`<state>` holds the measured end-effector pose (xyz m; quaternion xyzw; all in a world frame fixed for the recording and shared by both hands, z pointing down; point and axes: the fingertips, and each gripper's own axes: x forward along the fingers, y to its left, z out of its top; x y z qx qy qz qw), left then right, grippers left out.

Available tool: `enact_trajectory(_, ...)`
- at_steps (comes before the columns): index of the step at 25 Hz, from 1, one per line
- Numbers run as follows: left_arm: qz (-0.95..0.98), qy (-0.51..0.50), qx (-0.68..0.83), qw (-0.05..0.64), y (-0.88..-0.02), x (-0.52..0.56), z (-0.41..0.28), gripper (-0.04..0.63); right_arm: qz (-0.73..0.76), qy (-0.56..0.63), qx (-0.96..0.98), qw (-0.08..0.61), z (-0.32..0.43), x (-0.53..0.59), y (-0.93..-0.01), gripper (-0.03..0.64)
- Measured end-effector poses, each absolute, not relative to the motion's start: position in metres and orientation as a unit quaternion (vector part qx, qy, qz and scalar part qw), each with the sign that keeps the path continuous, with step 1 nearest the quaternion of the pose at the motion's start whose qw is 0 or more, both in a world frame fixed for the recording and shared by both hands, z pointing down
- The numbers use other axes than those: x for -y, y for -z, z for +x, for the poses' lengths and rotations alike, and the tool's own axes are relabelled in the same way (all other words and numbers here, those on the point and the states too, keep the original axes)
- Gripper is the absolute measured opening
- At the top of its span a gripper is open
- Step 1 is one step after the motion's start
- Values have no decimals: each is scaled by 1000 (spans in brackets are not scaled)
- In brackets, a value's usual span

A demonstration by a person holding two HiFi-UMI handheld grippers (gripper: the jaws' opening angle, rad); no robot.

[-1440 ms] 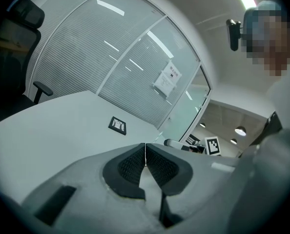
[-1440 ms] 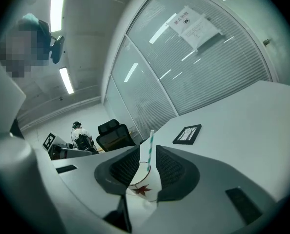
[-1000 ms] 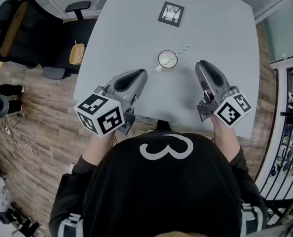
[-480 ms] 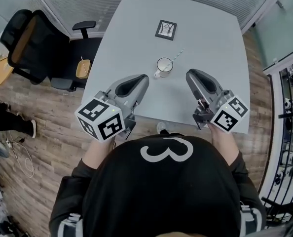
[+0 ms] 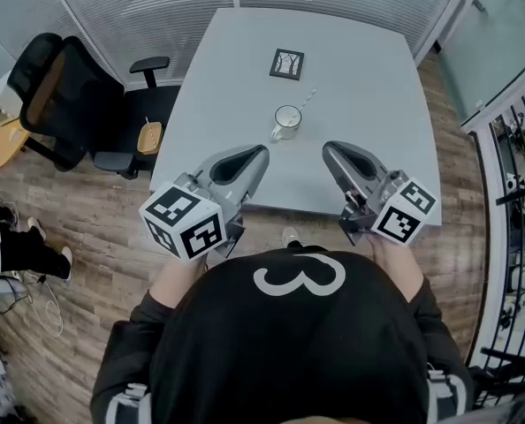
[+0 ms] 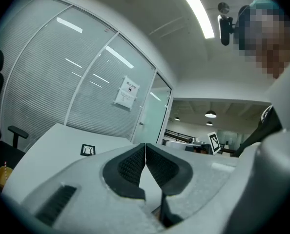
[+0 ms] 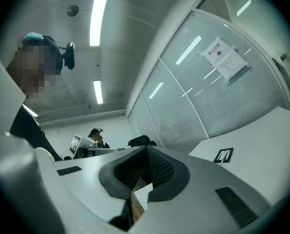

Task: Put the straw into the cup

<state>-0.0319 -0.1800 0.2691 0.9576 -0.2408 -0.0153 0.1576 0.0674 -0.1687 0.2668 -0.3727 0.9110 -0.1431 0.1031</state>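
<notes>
A pale grey tabletop (image 5: 369, 95) is standing on a wood-plank floor (image 5: 86, 237), with a black office chair (image 5: 55, 95) sitting just beside its left edge. Glass walls with blinds (image 5: 139, 7) are closing off the far side, and long ceiling lights (image 6: 196, 11) are glowing overhead.

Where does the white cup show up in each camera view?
Head view: cup mid-picture on the table, below the black-framed card.
Left gripper view: not in it.
Right gripper view: not in it.
Shared landmark: that card, lower left in the left gripper view, lower right in the right.
</notes>
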Motion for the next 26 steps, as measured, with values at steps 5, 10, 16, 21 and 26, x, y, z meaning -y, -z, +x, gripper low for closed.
enact_trajectory(5,959,19,235,155,-270,157,-35,17,-373,142,-911,99,58,143,-271,17)
enact_trajectory(10,960,9,236,149,-279,146,-38,17,-377,146,-910,94,54,133,-278,17)
enact_trajectory(16,961,12,230,154,-285,139,-39,17,-379,158,-908,86,50,126,-288,17)
enact_trajectory(21,957,12,238,169,-298,141,-46,17,-382,173,-904,78,47,127,-301,17)
enact_trajectory(26,954,9,240,179,-309,151,-53,17,-384,178,-903,72,41,135,-310,17)
